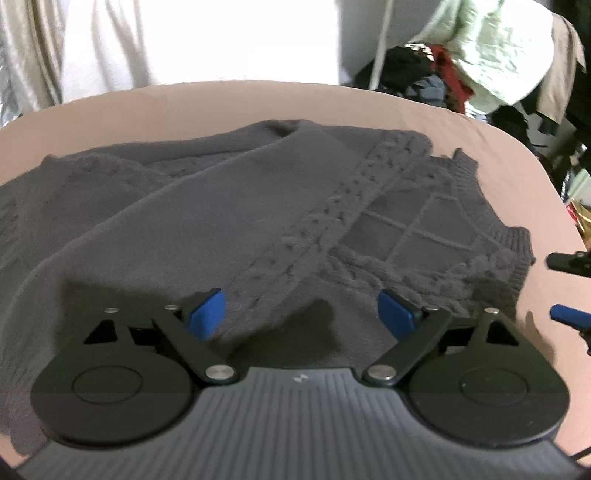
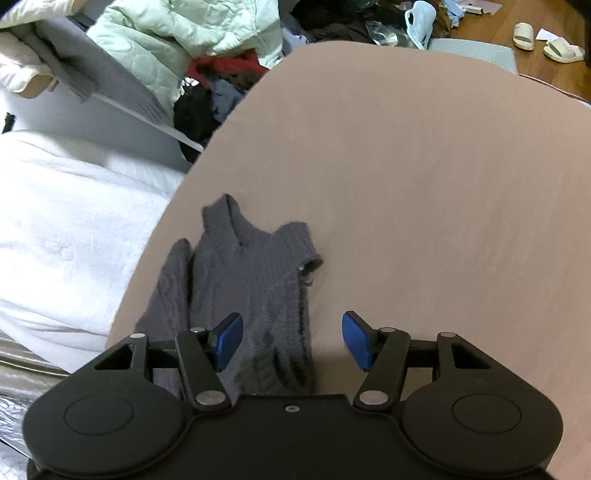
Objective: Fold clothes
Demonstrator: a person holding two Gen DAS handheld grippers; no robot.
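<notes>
A dark grey cable-knit sweater (image 1: 229, 221) lies spread on the pinkish-brown table (image 1: 184, 103), with one sleeve folded diagonally across its body. My left gripper (image 1: 301, 314) hovers open just above the sweater's near part, with knit fabric below its blue pads (image 1: 207, 314) and nothing pinched. In the right wrist view the sweater's ribbed end (image 2: 251, 266) lies at the table's left edge. My right gripper (image 2: 291, 339) stands open over the sweater's near right border, and its pads (image 2: 356, 339) do not press on it. The right gripper's tips (image 1: 561, 290) also show at the far right of the left wrist view.
A pale green quilted jacket (image 2: 177, 33) and a heap of dark and red clothes (image 2: 218, 85) lie beyond the table. White bedding (image 2: 66, 229) lies to its left. Bare tabletop (image 2: 424, 184) stretches to the right, with slippers (image 2: 546, 44) on the wooden floor beyond.
</notes>
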